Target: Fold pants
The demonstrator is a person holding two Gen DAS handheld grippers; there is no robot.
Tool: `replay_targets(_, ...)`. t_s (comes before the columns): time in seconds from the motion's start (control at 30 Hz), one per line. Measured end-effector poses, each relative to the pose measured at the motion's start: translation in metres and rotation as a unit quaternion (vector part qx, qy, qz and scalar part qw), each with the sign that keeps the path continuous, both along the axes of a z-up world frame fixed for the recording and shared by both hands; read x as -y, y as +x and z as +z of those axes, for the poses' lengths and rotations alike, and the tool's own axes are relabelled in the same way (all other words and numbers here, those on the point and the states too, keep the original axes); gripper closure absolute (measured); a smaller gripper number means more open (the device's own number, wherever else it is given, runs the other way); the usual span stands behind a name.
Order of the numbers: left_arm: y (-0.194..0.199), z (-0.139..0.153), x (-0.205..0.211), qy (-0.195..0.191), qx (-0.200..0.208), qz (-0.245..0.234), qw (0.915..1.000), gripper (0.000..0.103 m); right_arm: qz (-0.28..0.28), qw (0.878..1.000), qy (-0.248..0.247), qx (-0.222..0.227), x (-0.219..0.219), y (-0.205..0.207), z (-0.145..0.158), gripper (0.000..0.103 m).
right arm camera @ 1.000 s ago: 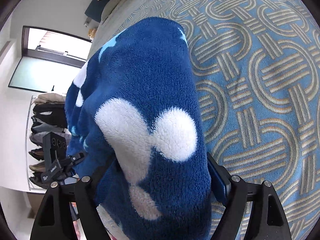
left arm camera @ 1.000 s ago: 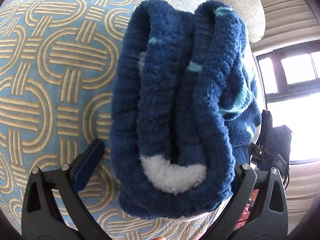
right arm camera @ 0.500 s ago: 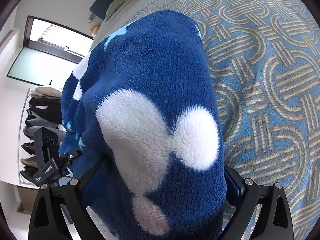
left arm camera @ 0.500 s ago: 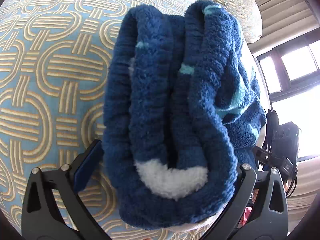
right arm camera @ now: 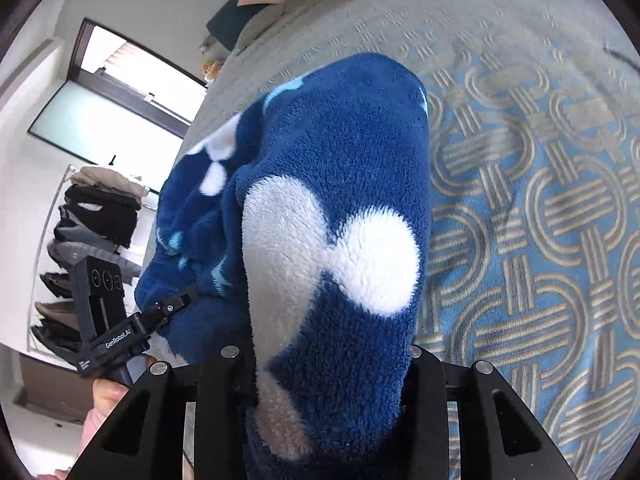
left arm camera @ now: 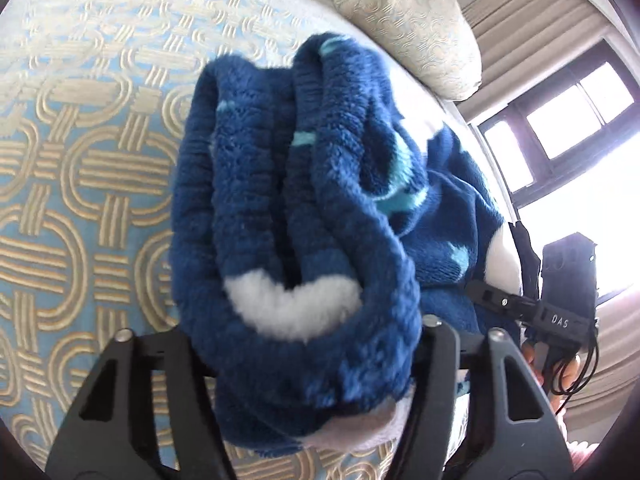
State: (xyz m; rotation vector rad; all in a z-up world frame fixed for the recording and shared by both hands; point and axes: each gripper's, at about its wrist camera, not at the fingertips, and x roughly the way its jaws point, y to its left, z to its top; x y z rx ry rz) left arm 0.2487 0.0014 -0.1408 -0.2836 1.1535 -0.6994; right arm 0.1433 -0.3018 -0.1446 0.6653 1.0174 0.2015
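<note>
Both grippers have a hold of the pants (left arm camera: 296, 208), a thick blue fleece pair with white and pale turquoise patches, lying bunched on the bed (left arm camera: 80, 184).

The left gripper (left arm camera: 298, 344) has just been closing its jaws, and the fleece is between them: the black fingers press in on either side of the ribbed end of the roll, where several layers lie stacked and a white crescent patch faces the camera. The fabric bulges out over both fingers and hides the pads themselves. Beyond the bundle the bedspread shows its blue ground and looping gold bands, and a cream pillow (left arm camera: 416, 20) sits at the far edge of the bed, toward the window (left arm camera: 568, 120).

The right gripper (right arm camera: 324, 376) has likewise just been closing, and it clamps the other end of the pants (right arm camera: 340, 208). A fold with a large white mouse-head patch rises out from between its fingers and runs away over the bed (right arm camera: 540, 200). The fleece fills the whole gap.

From each wrist view the other gripper can be seen at the bed's near edge, held in a hand (right arm camera: 108, 394). Off past that edge, a rack of folded clothes (right arm camera: 92, 216) stands against the wall.
</note>
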Motion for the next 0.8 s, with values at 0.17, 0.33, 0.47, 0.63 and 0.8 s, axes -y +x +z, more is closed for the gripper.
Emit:
replay_targets(0.17, -0.002, 0.036, -0.006, -0.006, 0.051, 0.011, 0.9986, 0.047, 0.013, 0.997, -0.047, 0.053, -0.019, 0.01, 0.045, 0.064)
replay_targets(0.33, 0.011, 0.085, -0.03, -0.016, 0.103, 0.024, 0.9943, 0.047, 0.035, 0.993, -0.059, 0.1, -0.041, 0.037, 0.092, 0.064)
replay_targets(0.47, 0.023, 0.112, -0.065, 0.006, 0.138, 0.045, 0.9894, 0.047, 0.062, 0.99, -0.047, 0.118, -0.066, 0.069, 0.112, 0.064)
replay_targets(0.63, 0.047, 0.12, -0.119, 0.045, 0.15, 0.084, 0.984, 0.047, 0.092, 0.989, -0.019, 0.111, -0.126, 0.123, 0.104, 0.064)
replay_targets(0.8, 0.085, 0.089, -0.165, 0.051, 0.144, 0.106, 0.9826, 0.047, 0.105, 0.989, -0.023, 0.099, -0.175, 0.173, 0.072, 0.064)
